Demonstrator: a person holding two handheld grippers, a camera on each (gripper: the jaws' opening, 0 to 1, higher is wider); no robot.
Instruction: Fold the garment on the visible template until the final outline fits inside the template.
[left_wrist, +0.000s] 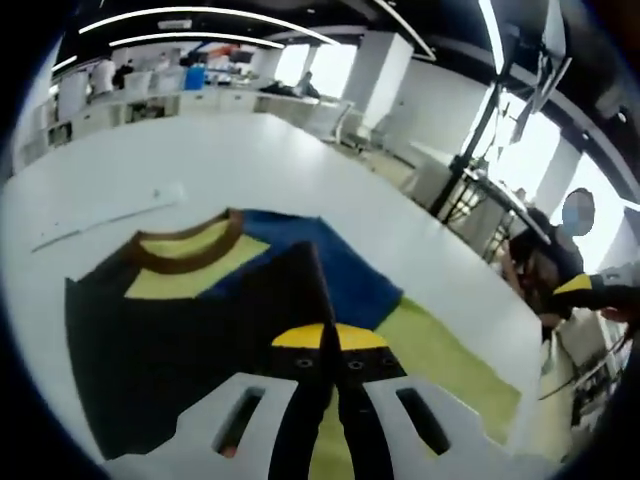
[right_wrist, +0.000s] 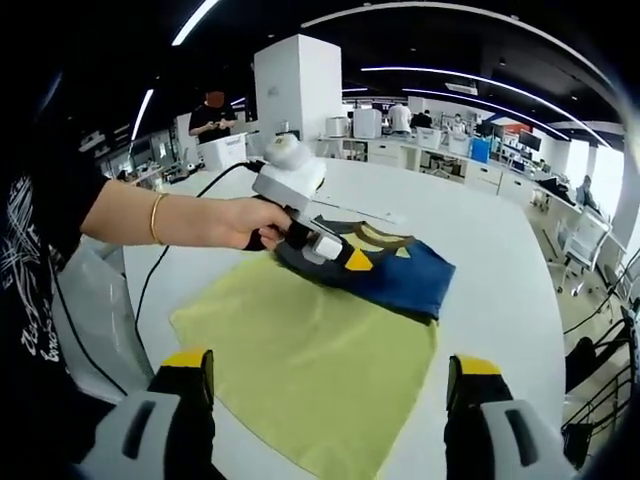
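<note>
The garment (left_wrist: 200, 330) is dark blue and black, with a yellow chest panel and a brown collar (left_wrist: 185, 262). It lies partly folded on the yellow-green template (left_wrist: 440, 355). My left gripper (left_wrist: 330, 340) is shut on a dark fold of the cloth, which rises in a ridge from the jaws. In the right gripper view a hand holds that left gripper (right_wrist: 345, 258) at the near edge of the folded garment (right_wrist: 395, 272), which covers the far end of the template (right_wrist: 310, 370). My right gripper (right_wrist: 330, 362) hangs open above the template's near part, holding nothing.
The white table (left_wrist: 250, 160) stretches far beyond the garment, with a thin strip (left_wrist: 100, 225) lying on it. A person's arm and dark shirt (right_wrist: 40, 260) are at the left. A cable (right_wrist: 160, 250) runs across the table. Desks and people stand at the back.
</note>
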